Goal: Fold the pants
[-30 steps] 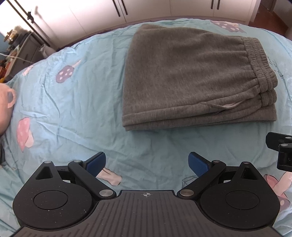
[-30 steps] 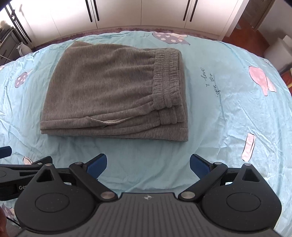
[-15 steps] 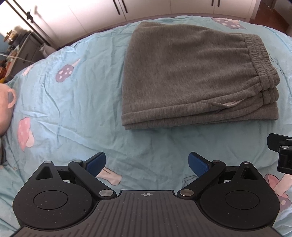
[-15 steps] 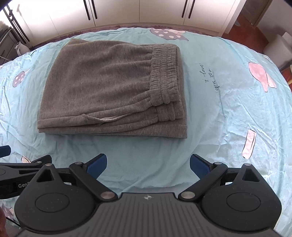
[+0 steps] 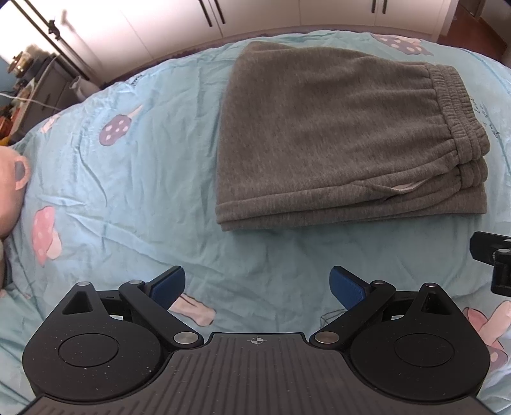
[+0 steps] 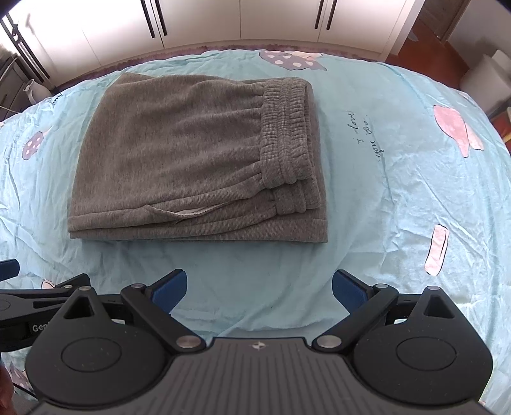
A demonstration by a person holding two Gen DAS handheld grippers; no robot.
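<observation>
The grey pants (image 6: 198,159) lie folded into a neat stack of layers on the bed (image 6: 399,198), sitting square in the middle of the light blue sheet with its mushroom prints. The elastic waistband (image 6: 287,127) is on top at the right end of the bundle, and along the near edge a pocket opening (image 6: 191,214) gapes a little, showing a pale lining.

Left hand-held gripper (image 5: 257,285) hangs released over the sheet, blue pads spread wide, nothing between them, well short of the pants' near edge. Right hand-held gripper (image 6: 258,287) is the same: wide apart, empty, hovering over bare sheet just in front of the stack. In the right view the left tool's black frame pokes in at the lower left edge, so the two sit side by side; in the left view a black piece of the right tool shows at the right edge.

Around the bundle: handwritten script printed on the sheet (image 6: 367,135) just right of the waistband, pink mushroom prints (image 6: 456,129) farther right, a purple one (image 5: 115,129) to the left. A pale pink soft object (image 5: 11,191) sits at the bed's left edge; what it is, I cannot tell. Beyond the bed, white wardrobe doors (image 6: 239,19) with dark handles, and a cluttered dark cabinet (image 5: 41,86) at far left. Nothing lies between either tool and the pants.
</observation>
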